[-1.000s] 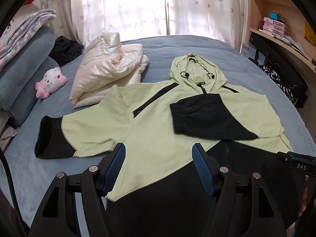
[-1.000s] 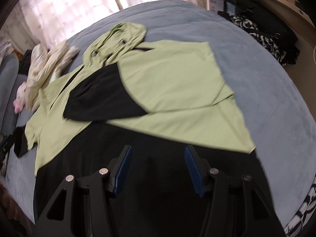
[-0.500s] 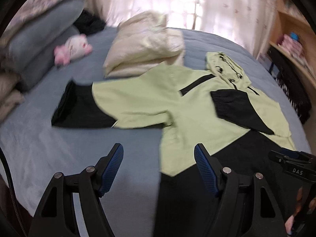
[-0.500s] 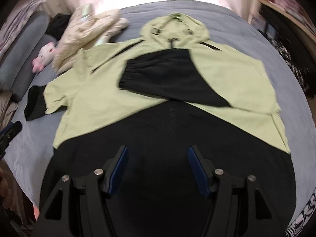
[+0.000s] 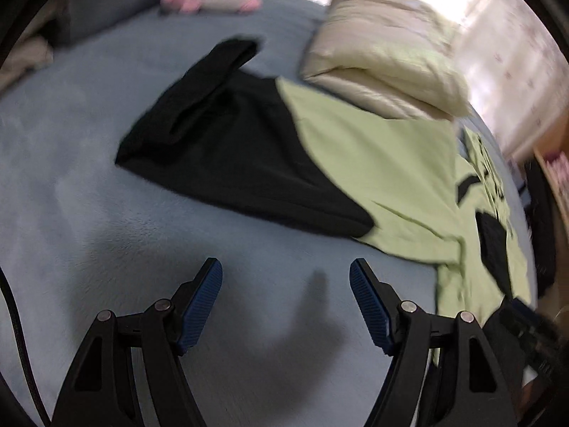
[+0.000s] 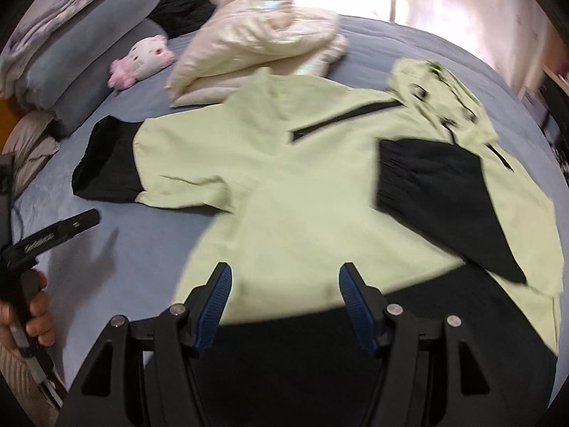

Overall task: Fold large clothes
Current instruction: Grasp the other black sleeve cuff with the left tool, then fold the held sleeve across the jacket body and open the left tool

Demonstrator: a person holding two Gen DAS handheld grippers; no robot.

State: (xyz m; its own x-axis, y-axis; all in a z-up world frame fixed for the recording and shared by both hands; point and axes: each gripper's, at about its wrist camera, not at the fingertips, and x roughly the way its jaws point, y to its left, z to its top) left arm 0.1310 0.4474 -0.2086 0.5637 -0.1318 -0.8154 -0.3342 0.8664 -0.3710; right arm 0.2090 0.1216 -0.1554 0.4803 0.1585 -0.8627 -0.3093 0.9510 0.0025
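**A:** Item one, the jacket?

**B:** One hooded jacket (image 6: pixel 320 192), light green over a black lower part, spread flat on the blue bed cover (image 6: pixel 149 242). Its hood (image 6: pixel 437 92) points toward the curtained window. One sleeve with a black cuff (image 6: pixel 426 192) is folded in across the chest. The other sleeve (image 5: pixel 249 149) lies stretched out to the side on the cover, its black end farthest from the jacket's body.

**A:** Your left gripper?

**B:** My left gripper (image 5: pixel 286 302) hangs over bare cover just short of that stretched sleeve, jaws apart, nothing between the blue pads (image 5: pixel 202 306). Its shadow falls on the cover beneath it. The view is blurred.

**A:** And the right?

**B:** My right gripper (image 6: pixel 284 299) sits over the jacket's front, where green meets black. Its jaws have just been opening and stand apart; the pads press on nothing, the cloth lies below them. At the left edge of that view my left hand (image 6: pixel 35 309) grips its tool's handle.

**A:** Around the jacket?

**B:** A cream padded coat (image 6: pixel 259 46), folded, just beyond the jacket's shoulder, touching or overlapping it; I cannot tell which. A pink and white plush toy (image 6: pixel 142 60) beyond the stretched sleeve, well apart from it. Grey-blue pillows (image 6: pixel 89 60) stacked behind the toy.
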